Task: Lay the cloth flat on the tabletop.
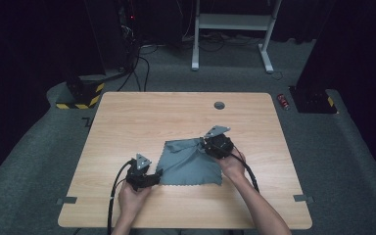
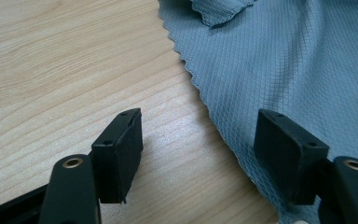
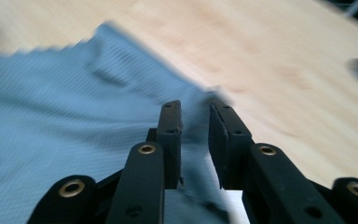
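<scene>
Right gripper (image 3: pixel 195 140) jaws nearly closed on the grey cloth (image 1: pixel 191 164) corner, left gripper (image 2: pixel 198 154) jaws open straddling its edge; thin pinch could slip.

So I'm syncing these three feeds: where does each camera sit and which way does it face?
High view: above the person's side, facing forward and down on the table; forearms and both grippers show.
Left gripper view: on the left gripper, jaws wide apart astride the cloth edge.
Right gripper view: on the right gripper, jaws nearly closed over the cloth.
All share cloth and tabletop.
</scene>
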Demonstrator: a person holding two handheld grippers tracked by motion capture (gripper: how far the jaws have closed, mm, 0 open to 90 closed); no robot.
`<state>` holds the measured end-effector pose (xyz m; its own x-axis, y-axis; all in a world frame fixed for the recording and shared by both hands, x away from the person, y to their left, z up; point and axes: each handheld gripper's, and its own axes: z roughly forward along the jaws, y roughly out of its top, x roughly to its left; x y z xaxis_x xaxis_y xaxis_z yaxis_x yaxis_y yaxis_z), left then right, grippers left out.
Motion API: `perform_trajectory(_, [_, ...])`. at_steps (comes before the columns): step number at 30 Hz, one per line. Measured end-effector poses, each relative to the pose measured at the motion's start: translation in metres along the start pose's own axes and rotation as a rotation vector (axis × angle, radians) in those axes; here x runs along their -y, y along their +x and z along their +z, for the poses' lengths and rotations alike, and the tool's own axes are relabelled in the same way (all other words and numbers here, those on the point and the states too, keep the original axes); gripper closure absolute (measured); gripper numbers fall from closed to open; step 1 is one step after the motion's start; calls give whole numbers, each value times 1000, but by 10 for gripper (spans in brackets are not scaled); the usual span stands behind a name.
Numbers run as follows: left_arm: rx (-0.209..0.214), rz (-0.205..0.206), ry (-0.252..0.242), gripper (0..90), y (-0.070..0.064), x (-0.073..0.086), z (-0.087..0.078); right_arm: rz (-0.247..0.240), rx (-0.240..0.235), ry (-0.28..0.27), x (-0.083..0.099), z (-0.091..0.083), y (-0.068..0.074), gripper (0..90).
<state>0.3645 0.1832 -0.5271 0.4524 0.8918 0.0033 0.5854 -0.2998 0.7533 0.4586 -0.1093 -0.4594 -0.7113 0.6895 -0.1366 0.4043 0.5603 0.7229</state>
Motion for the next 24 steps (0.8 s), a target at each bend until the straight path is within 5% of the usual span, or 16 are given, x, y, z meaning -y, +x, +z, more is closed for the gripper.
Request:
perform_trajectory(2, [0, 0, 0, 329, 0, 0, 0, 19, 11, -5, 0, -2, -4, 755])
perform_trajectory(3, [-1, 0, -1, 329, 0, 0, 0, 76, 32, 3, 4, -2, -14, 755])
perform_trajectory(8, [0, -1, 0, 329, 0, 0, 0, 121, 31, 73, 11, 16, -19, 718])
perform_trajectory(16, [0, -1, 0, 329, 0, 0, 0, 11, 17, 105, 24, 33, 14, 670])
perform_trajectory(21, [0, -1, 0, 329, 0, 0, 0, -58, 10, 91, 32, 25, 26, 662])
perform_trajectory(24, [0, -1, 0, 329, 0, 0, 0, -15, 39, 49, 29, 20, 18, 693])
